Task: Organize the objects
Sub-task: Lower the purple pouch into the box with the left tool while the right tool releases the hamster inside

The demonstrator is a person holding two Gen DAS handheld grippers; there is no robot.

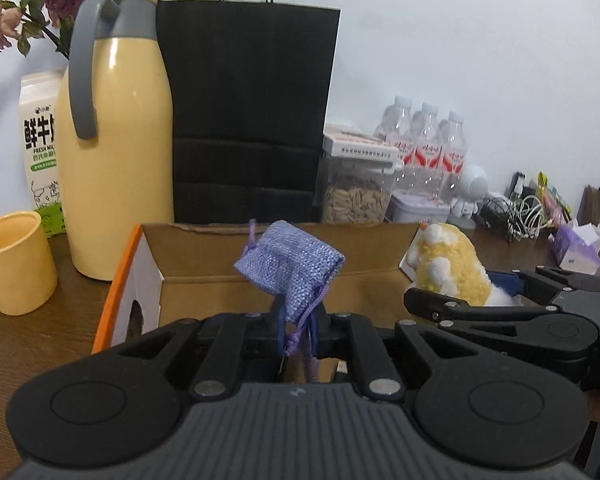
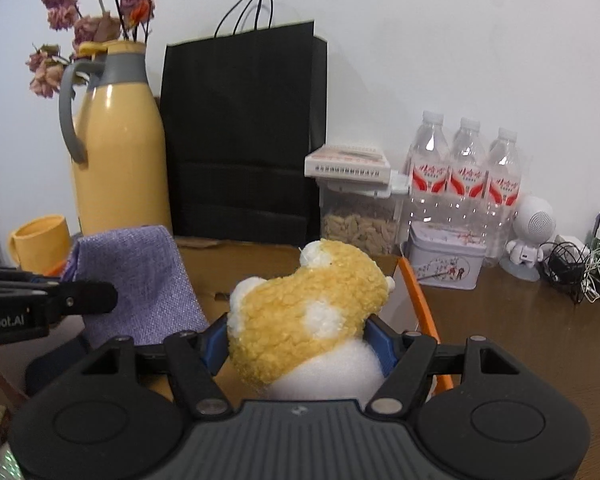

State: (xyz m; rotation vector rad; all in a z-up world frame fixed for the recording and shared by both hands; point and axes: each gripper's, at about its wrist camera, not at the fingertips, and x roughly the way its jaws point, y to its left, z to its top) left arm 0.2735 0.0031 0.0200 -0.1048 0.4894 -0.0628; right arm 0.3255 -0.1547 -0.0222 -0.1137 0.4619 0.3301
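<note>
Over a cardboard box (image 1: 284, 276), left gripper (image 1: 296, 332) pinches purple pouch (image 1: 290, 268); right gripper (image 2: 300, 344) clasps plush toy (image 2: 300, 316).

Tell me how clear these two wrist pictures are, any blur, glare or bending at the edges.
Left wrist view: fisheye bends the thermos and darkens the corners; the purple pouch looks slightly soft; light glare on the thermos. Right wrist view: same edge curving, the plush toy reasonably sharp with its white belly washed out, the water bottles clear; lighting even.
</note>
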